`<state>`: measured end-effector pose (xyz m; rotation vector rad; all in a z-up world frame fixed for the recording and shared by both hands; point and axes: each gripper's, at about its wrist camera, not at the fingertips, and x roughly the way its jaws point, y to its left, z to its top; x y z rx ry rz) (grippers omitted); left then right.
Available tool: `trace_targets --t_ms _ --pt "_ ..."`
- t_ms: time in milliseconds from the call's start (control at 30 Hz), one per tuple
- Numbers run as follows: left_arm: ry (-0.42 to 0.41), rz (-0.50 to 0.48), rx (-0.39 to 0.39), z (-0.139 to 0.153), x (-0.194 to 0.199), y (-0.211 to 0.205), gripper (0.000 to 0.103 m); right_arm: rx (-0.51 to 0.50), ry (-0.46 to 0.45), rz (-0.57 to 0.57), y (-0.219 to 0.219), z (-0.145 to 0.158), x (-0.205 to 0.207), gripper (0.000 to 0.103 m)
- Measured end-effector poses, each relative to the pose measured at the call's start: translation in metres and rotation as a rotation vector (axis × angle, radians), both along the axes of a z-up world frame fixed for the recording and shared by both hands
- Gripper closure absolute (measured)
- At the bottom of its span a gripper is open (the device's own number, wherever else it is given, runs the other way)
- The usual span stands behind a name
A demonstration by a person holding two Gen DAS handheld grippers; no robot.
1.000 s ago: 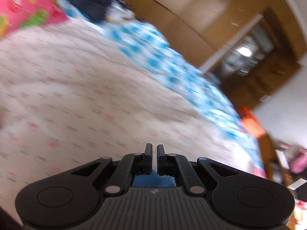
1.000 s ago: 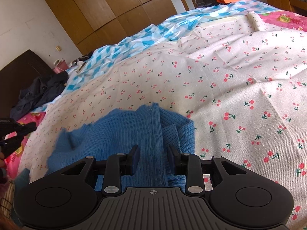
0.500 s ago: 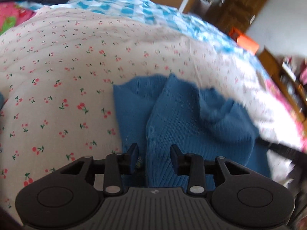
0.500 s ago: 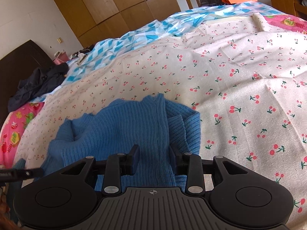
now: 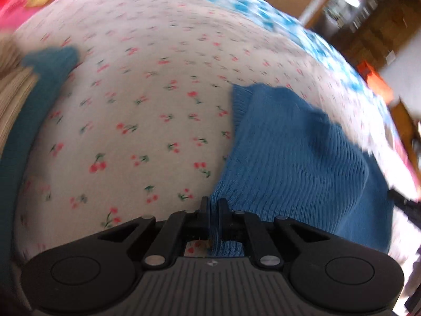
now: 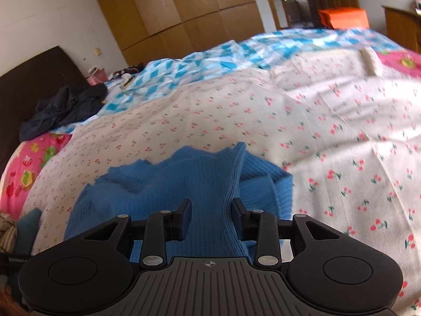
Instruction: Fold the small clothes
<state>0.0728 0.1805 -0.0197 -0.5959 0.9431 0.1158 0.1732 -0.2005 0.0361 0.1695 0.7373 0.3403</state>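
Note:
A blue knit sweater (image 5: 302,158) lies crumpled on the cherry-print bedsheet (image 5: 158,105). My left gripper (image 5: 212,205) is shut on the sweater's near left edge, and a thin fold of knit is pinched between its fingers. In the right wrist view the same sweater (image 6: 163,184) spreads ahead and to the left. A raised ridge of its fabric runs up between the fingers of my right gripper (image 6: 211,210), which is shut on that bunched fold. The sheet (image 6: 342,131) stretches away to the right.
A teal garment (image 5: 50,65) and striped cloth lie at the left edge. A dark garment (image 6: 65,105) sits by the headboard on a pink quilt (image 6: 23,173). Beyond are a blue checked quilt (image 6: 210,60), a wooden wardrobe (image 6: 184,8) and an orange box (image 6: 342,17).
My left gripper swung down over the sweater, opened, then shut on its left edge. My right gripper rose slightly with the knit fold between its fingers.

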Motion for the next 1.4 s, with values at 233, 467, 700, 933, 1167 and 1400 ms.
trace_targets --t_ms 233,467,700,933,1167,1400 --pt "-0.045 -0.001 0.061 0.003 -0.007 -0.011 0.087 -0.089 -0.003 -0.017 0.018 -0.001 0.009 0.07" --pt "-0.075 -0.004 0.073 0.003 -0.001 -0.011 0.085 -0.127 0.098 -0.132 -0.012 -0.016 0.026 0.069" --pt "-0.124 -0.015 0.046 0.011 0.009 -0.014 0.081 -0.047 0.128 -0.107 -0.015 -0.034 0.033 0.068" --pt "-0.13 0.005 0.055 0.015 0.023 -0.019 0.078 -0.033 0.122 -0.062 -0.012 -0.033 0.04 0.073" --pt "-0.161 0.024 0.077 0.021 0.037 -0.027 0.077 0.0 0.146 -0.051 -0.014 -0.038 0.057 0.072" --pt "-0.195 0.026 0.106 0.023 0.051 -0.038 0.076 0.103 0.072 -0.173 -0.048 -0.021 0.039 0.097"
